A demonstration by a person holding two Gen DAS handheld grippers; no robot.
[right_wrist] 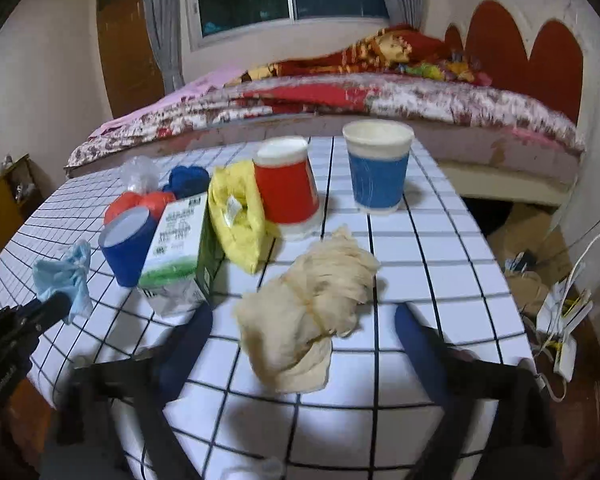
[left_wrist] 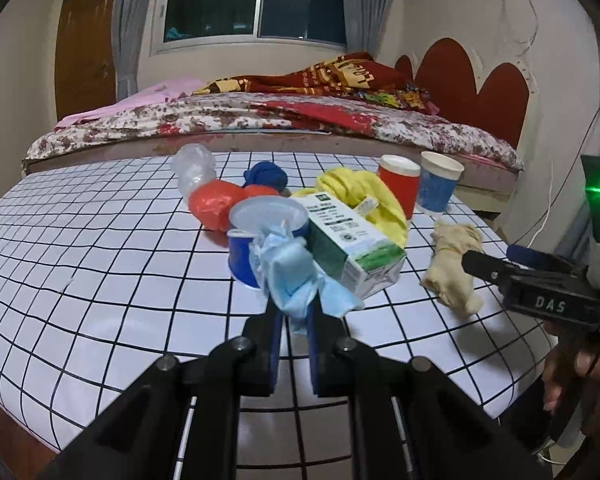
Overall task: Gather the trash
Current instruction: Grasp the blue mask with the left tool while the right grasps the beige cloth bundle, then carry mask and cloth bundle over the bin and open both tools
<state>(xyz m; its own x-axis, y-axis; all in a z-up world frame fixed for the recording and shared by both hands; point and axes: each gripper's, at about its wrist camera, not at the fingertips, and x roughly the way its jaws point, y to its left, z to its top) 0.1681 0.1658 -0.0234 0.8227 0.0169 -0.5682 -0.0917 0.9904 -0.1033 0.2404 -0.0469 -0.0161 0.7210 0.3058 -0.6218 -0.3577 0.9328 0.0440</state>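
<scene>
The crumpled light-blue mask (left_wrist: 296, 276) was pinched between the nearly closed jaws of the left gripper (left_wrist: 294, 312), held just above the grid-patterned table (left_wrist: 100, 264). Directly beyond that gripper's tips sat a dark blue cup (left_wrist: 246, 252) lying tilted, with a green-and-white carton (left_wrist: 352, 248) just to its right. Further ahead lay a yellow cloth (left_wrist: 364, 196), an orange plastic bag (left_wrist: 216, 204) and a clear plastic wad (left_wrist: 194, 168).

The right gripper (right_wrist: 300, 332) stood wide, fingers (right_wrist: 416, 344) spread either side of a beige crumpled rag (right_wrist: 308, 312) resting on the table; pads not pressing it. Beyond the rag, a red cup (right_wrist: 286, 188) stood upside down and leaning, and a blue cup (right_wrist: 378, 172) stood upright to its right, apart from it.
</scene>
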